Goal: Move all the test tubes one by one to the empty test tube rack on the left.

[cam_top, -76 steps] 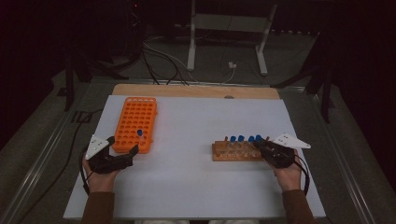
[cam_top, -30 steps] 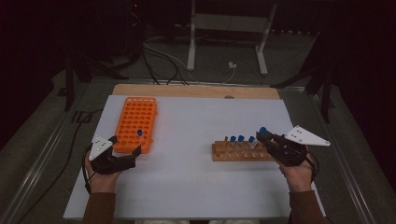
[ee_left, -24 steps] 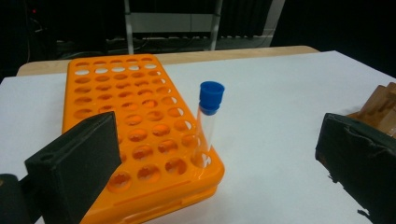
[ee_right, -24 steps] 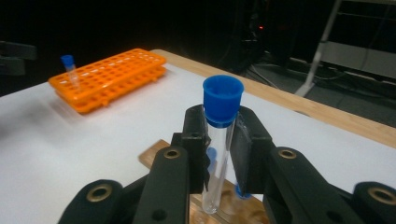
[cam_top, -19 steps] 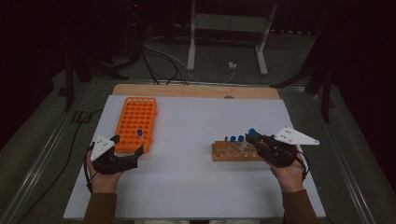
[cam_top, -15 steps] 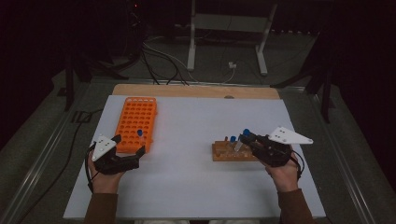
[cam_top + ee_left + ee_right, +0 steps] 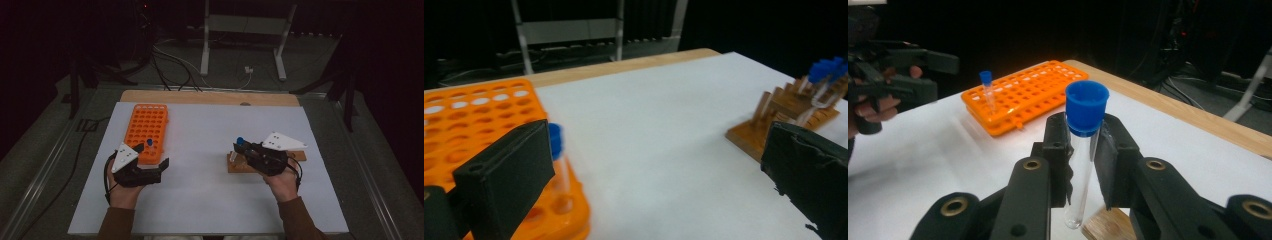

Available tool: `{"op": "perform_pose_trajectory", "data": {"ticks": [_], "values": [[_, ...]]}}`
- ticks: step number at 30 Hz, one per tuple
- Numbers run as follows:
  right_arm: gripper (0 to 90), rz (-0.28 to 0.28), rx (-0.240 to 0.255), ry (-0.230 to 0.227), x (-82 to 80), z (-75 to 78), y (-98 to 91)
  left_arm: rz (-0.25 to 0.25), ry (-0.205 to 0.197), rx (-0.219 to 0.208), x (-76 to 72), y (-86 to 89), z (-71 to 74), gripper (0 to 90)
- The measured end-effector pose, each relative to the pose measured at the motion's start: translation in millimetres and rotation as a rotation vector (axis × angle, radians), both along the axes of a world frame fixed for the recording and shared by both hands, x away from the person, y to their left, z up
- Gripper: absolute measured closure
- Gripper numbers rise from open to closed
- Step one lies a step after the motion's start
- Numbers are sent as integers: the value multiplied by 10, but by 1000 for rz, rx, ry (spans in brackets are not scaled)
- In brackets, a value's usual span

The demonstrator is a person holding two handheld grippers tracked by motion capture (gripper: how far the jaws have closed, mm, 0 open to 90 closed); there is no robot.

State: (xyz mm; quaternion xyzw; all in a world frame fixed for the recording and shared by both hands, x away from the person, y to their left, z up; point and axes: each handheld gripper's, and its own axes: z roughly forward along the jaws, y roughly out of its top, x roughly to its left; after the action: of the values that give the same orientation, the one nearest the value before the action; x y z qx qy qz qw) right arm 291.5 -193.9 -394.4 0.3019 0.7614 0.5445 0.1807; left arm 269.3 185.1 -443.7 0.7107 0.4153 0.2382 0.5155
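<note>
Right gripper view: right gripper (image 7: 1083, 150) has its jaws clamped on a clear test tube (image 7: 1082, 165) with blue cap, held upright above the wooden rack (image 7: 240, 165) on the white surface (image 7: 210, 200). Left gripper (image 7: 150, 172) rests near the orange rack (image 7: 147, 130), jaws spread wide, holding nothing. One blue-capped tube (image 7: 556, 150) stands in the orange rack's near end.

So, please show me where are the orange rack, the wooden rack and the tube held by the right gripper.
orange rack (image 7: 147, 126): high view, its holed top face.
wooden rack (image 7: 751, 135): left gripper view, its base plate.
tube (image 7: 1081, 167): right gripper view, its clear glass body between the jaws.
</note>
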Motion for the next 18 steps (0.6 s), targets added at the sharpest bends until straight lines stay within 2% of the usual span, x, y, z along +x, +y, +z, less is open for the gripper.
{"op": "perform_pose_trajectory", "data": {"ticks": [11, 18], "values": [[770, 53, -3, 27, 73, -63, 304, -55, 5, 18, 40, -236, -41, 13], [769, 83, 7, 38, 92, -77, 441, -74, -8, 7, 26, -341, -50, 13]]}}
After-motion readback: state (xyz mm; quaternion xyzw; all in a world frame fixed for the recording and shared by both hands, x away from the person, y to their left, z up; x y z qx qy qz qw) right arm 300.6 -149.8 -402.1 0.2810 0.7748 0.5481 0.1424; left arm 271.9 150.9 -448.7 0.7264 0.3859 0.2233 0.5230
